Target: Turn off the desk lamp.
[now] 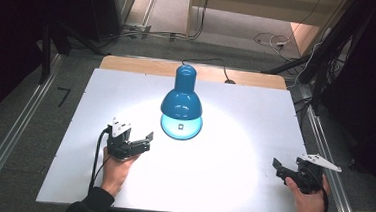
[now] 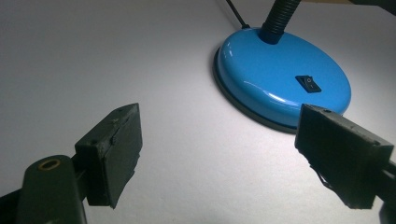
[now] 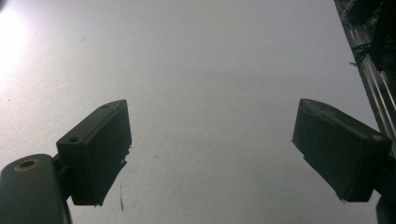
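A blue desk lamp stands lit at the middle of the white tabletop, its shade bent down over its round blue base. In the left gripper view the base lies ahead to the right, with a black rocker switch on top and the black gooseneck rising from it. My left gripper is open just left of the base, with nothing between its jaws. Over bare tabletop near the right edge, my right gripper stands open and empty.
The lamp's black cord runs off the back of the table. A strip of wooden table edge shows behind the white sheet. Metal rails run along both sides, and dark stands and cables crowd the right.
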Demonstrator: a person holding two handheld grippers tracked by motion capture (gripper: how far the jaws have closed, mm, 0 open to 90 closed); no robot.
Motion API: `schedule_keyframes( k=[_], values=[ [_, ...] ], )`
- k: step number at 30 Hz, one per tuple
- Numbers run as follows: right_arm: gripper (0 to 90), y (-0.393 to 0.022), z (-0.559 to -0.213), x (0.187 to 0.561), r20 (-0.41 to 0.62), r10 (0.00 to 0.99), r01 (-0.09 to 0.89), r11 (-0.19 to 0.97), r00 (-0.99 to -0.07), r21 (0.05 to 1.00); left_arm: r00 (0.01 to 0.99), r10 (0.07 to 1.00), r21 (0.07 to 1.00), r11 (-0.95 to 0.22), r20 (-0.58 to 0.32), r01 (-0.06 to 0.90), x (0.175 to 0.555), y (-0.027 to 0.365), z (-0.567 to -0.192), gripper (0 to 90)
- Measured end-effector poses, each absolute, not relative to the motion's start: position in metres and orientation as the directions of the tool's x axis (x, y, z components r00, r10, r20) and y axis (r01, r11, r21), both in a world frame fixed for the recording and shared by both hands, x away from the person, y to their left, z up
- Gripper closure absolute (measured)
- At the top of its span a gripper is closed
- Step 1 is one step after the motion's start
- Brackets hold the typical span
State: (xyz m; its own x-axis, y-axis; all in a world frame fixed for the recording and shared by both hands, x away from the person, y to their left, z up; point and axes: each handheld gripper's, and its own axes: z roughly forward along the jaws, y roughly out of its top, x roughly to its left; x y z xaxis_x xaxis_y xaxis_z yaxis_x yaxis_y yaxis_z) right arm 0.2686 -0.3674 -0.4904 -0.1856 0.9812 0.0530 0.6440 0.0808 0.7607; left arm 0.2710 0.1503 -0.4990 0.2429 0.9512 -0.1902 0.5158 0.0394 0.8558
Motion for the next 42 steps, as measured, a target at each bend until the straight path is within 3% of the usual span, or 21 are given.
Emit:
schedule_keyframes(
  k=[31, 42],
  values=[
    [10.4, -0.368, -0.490, 0.269, 0.061, 0.980, 0.643, 0.077, -0.190, 0.762, 0.320, 0.927, 0.854, 0.000, -0.196, 0.521, 0.288, 0.118, -0.499, 21.7],
    [10.4, -0.368, -0.491, 0.269, 0.062, 0.979, 0.641, 0.080, -0.196, 0.763, 0.331, 0.924, 0.857, -0.006, -0.193, 0.516, 0.292, 0.111, -0.499, 28.4]
  ],
)
